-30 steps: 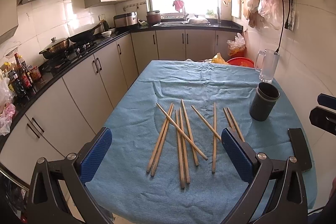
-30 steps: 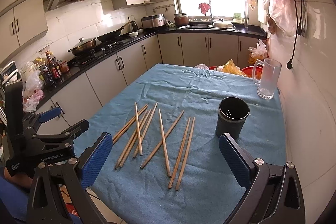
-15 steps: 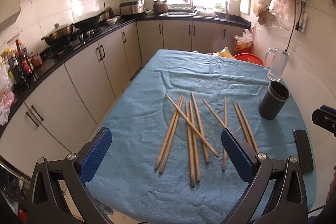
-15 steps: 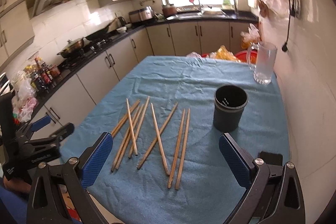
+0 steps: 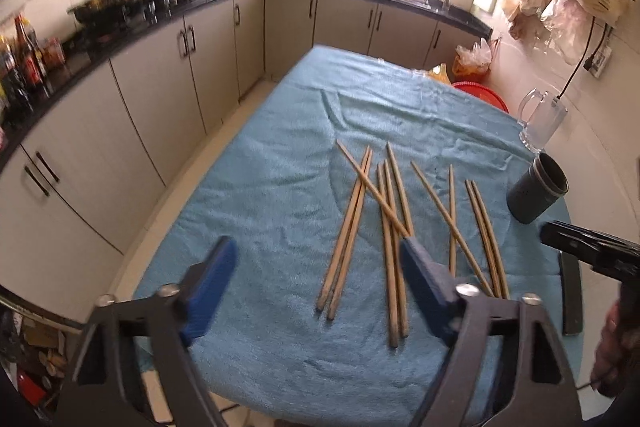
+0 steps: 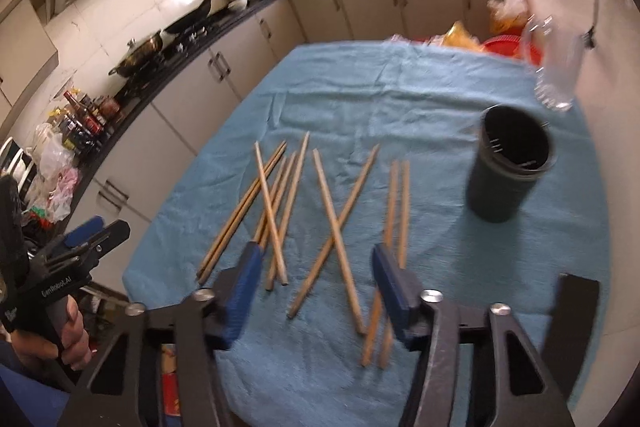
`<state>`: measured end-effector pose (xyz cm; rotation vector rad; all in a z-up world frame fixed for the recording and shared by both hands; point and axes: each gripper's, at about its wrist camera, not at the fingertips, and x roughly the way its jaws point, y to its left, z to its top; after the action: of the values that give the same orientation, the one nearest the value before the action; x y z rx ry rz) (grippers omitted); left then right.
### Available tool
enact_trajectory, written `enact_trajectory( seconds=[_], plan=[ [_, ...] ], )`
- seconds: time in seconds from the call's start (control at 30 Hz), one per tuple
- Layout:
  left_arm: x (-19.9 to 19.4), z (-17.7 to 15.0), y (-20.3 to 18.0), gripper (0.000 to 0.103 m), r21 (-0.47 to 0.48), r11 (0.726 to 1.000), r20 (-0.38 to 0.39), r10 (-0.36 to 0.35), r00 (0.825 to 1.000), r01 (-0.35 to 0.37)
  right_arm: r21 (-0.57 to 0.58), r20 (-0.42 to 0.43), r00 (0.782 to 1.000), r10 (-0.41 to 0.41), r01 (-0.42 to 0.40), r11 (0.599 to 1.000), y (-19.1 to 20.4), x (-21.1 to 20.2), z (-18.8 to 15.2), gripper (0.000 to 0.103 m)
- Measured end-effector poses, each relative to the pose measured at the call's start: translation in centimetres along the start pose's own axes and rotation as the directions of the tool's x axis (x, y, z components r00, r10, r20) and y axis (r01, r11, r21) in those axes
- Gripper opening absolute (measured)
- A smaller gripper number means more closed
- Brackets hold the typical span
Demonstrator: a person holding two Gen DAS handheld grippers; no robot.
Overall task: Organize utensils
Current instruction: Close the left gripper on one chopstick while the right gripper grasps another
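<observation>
Chopsticks (image 5: 390, 223) lie scattered on a blue cloth (image 5: 260, 195) over the worktop, ahead of both sets of jaws. The left gripper (image 5: 316, 285) hovers above the near ends of the left-hand sticks, jaws closing with nothing clasped; sticks show in the gap, untouched. The right gripper (image 6: 316, 279) hangs over a crossed pair (image 6: 336, 223), jaws likewise closing and empty, its right pad (image 6: 394, 287) in front of two parallel sticks (image 6: 396, 203). Beyond and right of those jaws stands a dark cup (image 6: 508, 167), upright, with a glass mug (image 5: 540, 119) behind it.
</observation>
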<state>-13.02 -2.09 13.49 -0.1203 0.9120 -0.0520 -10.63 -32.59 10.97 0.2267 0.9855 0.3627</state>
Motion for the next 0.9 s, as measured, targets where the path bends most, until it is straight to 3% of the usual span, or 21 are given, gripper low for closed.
enact_trajectory(
  seconds=[0.13, 0.2, 0.47, 0.63, 0.77, 0.9],
  plan=[
    [1.4, 0.1, 1.9, 0.057, -0.039, 0.999, -0.055, -0.039, 0.998, 0.037, -0.003, -0.083, 0.996, 0.009, -0.01, 1.0, 0.2, 4.3, 1.9, 0.054],
    [2.0, 0.2, 2.6, 0.047, -0.041, 0.998, -0.073, -0.046, 0.996, 0.043, -0.014, -0.12, 0.993, 0.003, -0.005, 1.0, 0.4, 6.4, 2.8, 0.044],
    [4.3, 1.7, 5.6, 0.046, -0.078, 0.992, -0.132, -0.107, 0.985, 0.097, -0.054, -0.241, 0.968, -0.077, 0.066, 0.996, 0.2, 14.1, 5.9, 0.043],
    [5.9, 3.0, 6.7, 0.046, -0.108, 0.984, -0.176, -0.16, 0.971, 0.142, -0.088, -0.301, 0.945, -0.13, 0.108, 0.99, 0.4, 17.3, 6.3, 0.037],
    [7.4, 4.4, 6.6, 0.046, -0.131, 0.974, -0.204, -0.21, 0.956, 0.186, -0.09, -0.333, 0.932, -0.145, 0.121, 0.988, 0.4, 18.9, 6.3, 0.014],
    [9.2, 6.2, 6.0, 0.046, -0.154, 0.961, -0.241, -0.261, 0.935, 0.229, -0.084, -0.321, 0.935, -0.154, 0.134, 0.987, 0.7, 18.8, 6.4, 0.008]
  ],
)
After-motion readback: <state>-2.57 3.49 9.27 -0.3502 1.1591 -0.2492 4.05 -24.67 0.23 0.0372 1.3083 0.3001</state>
